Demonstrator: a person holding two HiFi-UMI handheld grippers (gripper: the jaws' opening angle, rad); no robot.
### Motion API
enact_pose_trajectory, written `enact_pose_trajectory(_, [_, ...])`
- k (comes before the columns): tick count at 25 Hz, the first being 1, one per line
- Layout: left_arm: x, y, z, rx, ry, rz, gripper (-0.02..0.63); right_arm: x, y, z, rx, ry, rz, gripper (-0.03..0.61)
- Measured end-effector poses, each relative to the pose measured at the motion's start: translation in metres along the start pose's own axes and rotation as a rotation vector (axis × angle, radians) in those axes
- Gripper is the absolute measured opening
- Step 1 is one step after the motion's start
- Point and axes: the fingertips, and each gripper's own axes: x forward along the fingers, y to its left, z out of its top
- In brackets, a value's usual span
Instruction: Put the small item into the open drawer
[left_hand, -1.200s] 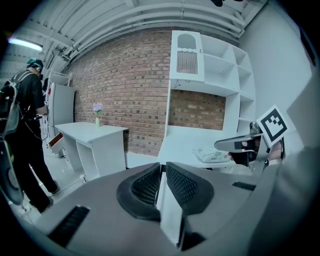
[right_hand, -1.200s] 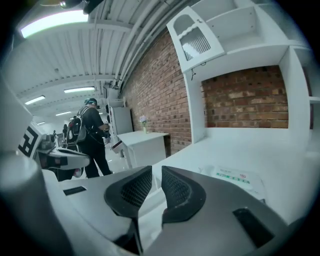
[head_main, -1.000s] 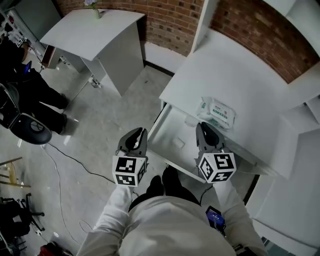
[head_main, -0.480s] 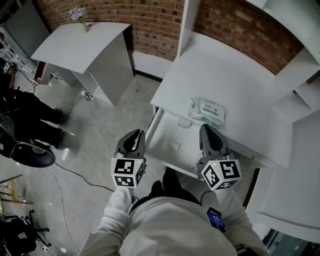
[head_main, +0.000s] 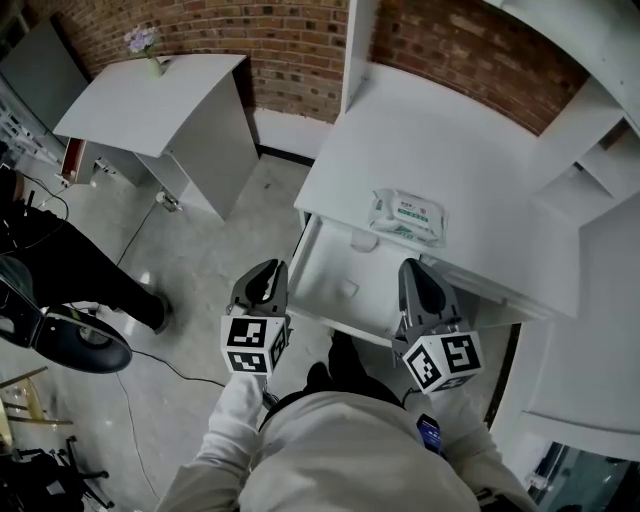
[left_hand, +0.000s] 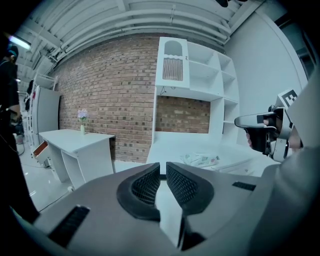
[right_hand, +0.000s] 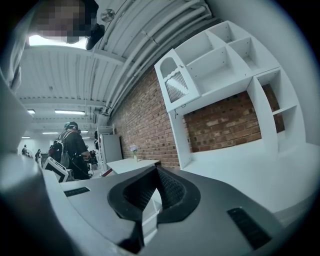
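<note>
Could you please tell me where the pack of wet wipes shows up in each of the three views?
Head view: the wipes pack lies on the white desk, above centre, just behind the open drawer.
Left gripper view: wipes pack right of centre, on the desk beyond the jaws.
Right gripper view: not in it.
Shared landmark: the flower vase on the side table.

A studio-like test hall: bare brick wall (head_main: 300, 40), concrete floor (head_main: 215, 240), exposed ceiling pipes (right_hand: 150, 35), white show shelves (right_hand: 225, 65).
</note>
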Motion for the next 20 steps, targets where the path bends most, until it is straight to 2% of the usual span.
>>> enact_pose_trajectory(20, [-0.021,-0.004,-0.004,-0.005,-0.019,-0.013,0.051,-0.025,0.013,-0.01,-0.042,0.008,-0.017,0.027])
